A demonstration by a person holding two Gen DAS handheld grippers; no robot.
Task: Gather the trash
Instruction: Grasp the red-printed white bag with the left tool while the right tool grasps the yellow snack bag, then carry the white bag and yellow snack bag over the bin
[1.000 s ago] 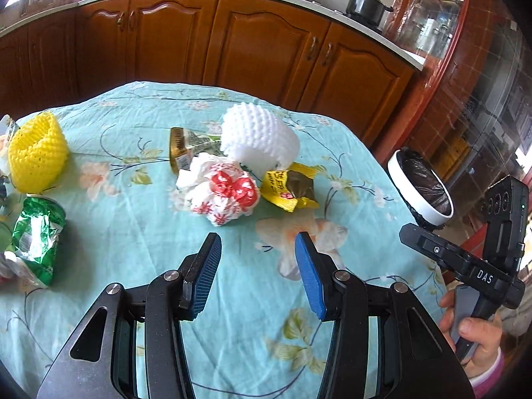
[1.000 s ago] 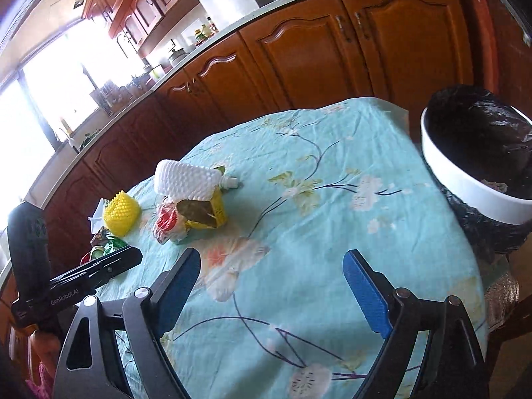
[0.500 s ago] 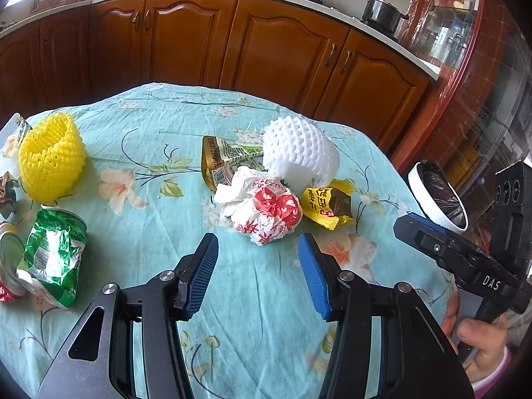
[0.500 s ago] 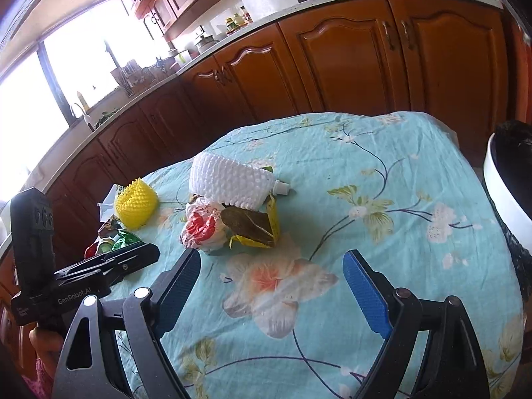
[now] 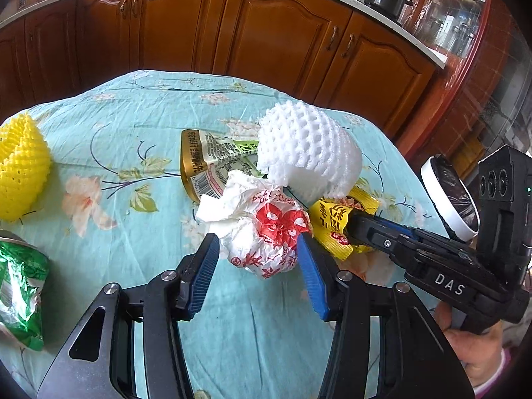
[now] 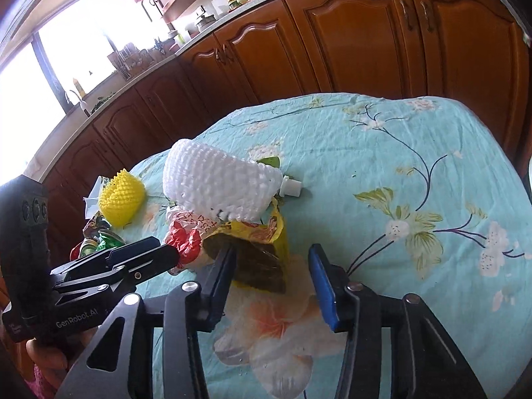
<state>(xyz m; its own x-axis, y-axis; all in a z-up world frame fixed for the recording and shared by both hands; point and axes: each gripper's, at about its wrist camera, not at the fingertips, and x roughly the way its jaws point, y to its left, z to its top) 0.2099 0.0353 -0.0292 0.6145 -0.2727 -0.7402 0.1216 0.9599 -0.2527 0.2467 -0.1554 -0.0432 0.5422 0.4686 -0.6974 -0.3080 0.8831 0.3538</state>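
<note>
Both grippers have closed in on the trash pile over the last second.

In the left wrist view, the yellow net (image 5: pixel 21 163) sits at 9 o'clock and the green wrapper (image 5: pixel 20 296) at 8 o'clock, both well apart from the action. The left gripper (image 5: pixel 257 262), which earlier hovered short of the pile, now has its fingers (image 5: pixel 204 272) apart on either side of the crumpled red-and-white wrapper (image 5: pixel 262 232), at centre; the right pad looks to be touching it, the left pad just beside it. Behind the wrapper at 12 o'clock lies a gold pouch (image 5: pixel 206 163), with the white foam net (image 5: pixel 306 153) at 1 o'clock resting on the pile. The bin (image 5: pixel 445 199), earlier large in the right wrist view, now sits off the counter (image 5: pixel 133 126) edge at 3 o'clock.

In the right wrist view, the right gripper (image 6: pixel 272 272) has swung away from the bin and reached the yellow packet (image 6: pixel 262 249); its fingers are apart, the left one touching the packet's dark face, the right one clear of it.

The approach seems done: each gripper is placed to close on one piece, and nothing is held yet. The foam net leaning on both pieces may tumble when they lift.
</note>
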